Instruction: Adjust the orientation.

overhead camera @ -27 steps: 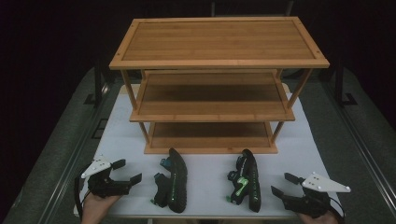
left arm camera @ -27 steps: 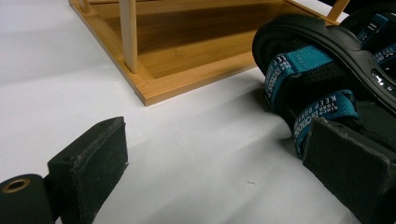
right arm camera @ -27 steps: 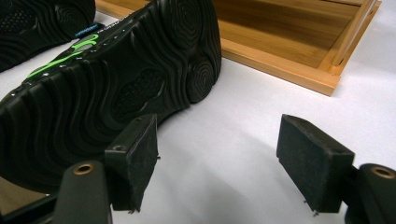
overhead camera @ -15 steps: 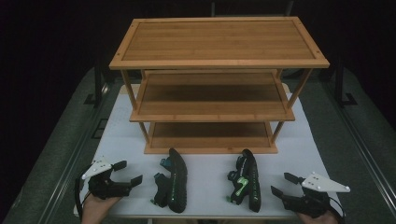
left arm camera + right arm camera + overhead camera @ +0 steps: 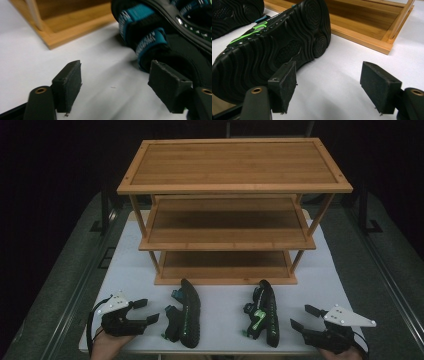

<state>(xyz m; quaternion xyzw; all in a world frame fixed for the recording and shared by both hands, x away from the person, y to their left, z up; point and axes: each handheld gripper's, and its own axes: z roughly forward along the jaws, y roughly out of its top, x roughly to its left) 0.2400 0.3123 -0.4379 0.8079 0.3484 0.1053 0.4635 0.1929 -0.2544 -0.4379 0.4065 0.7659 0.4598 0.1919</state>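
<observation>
Two black shoes lie on their sides on the white table in front of a three-tier bamboo shoe rack (image 5: pixel 225 237). The left shoe (image 5: pixel 186 319) has teal straps (image 5: pixel 150 42); the right shoe (image 5: pixel 265 319) has green accents and turns its black sole (image 5: pixel 274 47) toward my right gripper. Left of the teal-strapped shoe my left gripper (image 5: pixel 146 311) rests open, nothing between its pads (image 5: pixel 68 85). My right gripper (image 5: pixel 302 316) sits open just right of the green-accented shoe, its pads (image 5: pixel 379 86) apart over bare table.
The rack's lowest shelf (image 5: pixel 225 265) stands just behind the shoes, its front corner (image 5: pixel 53 41) close to my left gripper. Dark floor and metal rails (image 5: pixel 85 270) flank the white table (image 5: pixel 225 305). A hand (image 5: pixel 107 345) holds each gripper at the near edge.
</observation>
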